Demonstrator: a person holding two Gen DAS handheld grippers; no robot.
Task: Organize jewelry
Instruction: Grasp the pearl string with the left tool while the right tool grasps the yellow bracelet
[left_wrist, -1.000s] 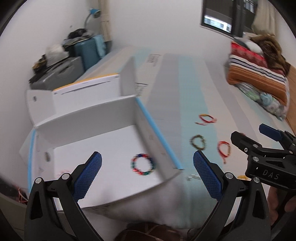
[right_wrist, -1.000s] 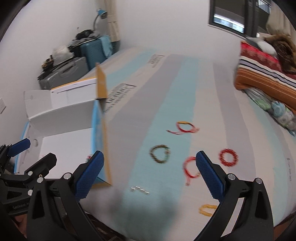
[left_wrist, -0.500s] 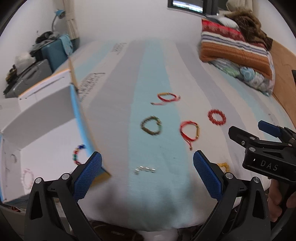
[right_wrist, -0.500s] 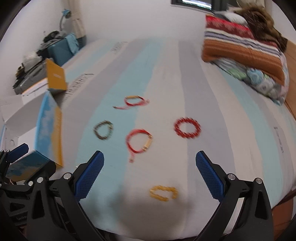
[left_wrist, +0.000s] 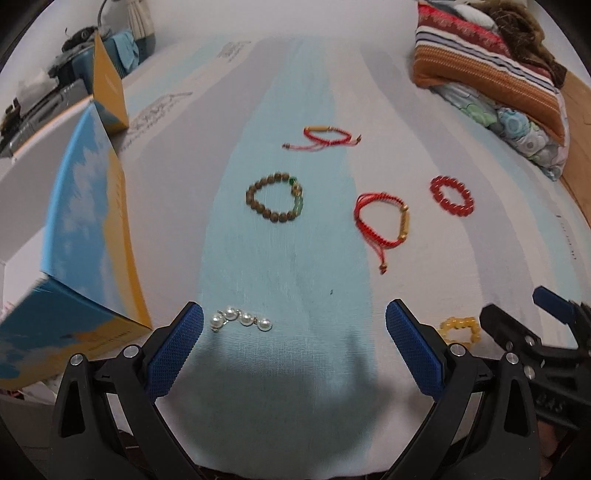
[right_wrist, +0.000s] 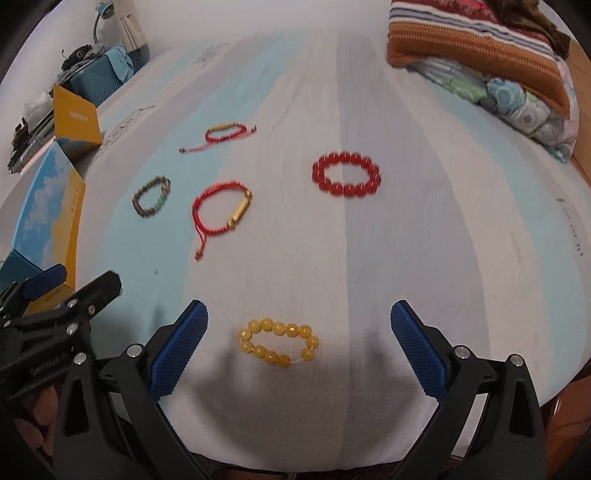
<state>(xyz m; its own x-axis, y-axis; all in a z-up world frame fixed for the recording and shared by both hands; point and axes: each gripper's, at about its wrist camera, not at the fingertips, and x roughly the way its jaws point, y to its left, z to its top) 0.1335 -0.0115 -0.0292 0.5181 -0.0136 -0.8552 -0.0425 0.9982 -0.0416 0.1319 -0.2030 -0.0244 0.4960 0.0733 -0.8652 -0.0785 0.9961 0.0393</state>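
Note:
Several bracelets lie on the striped bed. In the left wrist view: a pearl piece (left_wrist: 241, 319) by the left finger, a brown bead bracelet (left_wrist: 276, 202), a red cord bracelet with a gold tube (left_wrist: 384, 221), another red cord bracelet (left_wrist: 327, 137), a red bead bracelet (left_wrist: 451, 195). My left gripper (left_wrist: 294, 349) is open and empty above the near edge. My right gripper (right_wrist: 299, 343) is open and empty; a yellow bead bracelet (right_wrist: 279, 341) lies between its fingers. The red bead bracelet (right_wrist: 346, 173) lies farther off.
An open cardboard box with blue and yellow sides (left_wrist: 88, 221) stands at the bed's left edge. Folded blankets and pillows (left_wrist: 491, 70) are piled at the far right. Cases and clutter (right_wrist: 96, 77) stand beyond the far left corner.
Both grippers have swung right, away from the box and over the bracelets. The box interior with its bracelet has left view. Both stay open.

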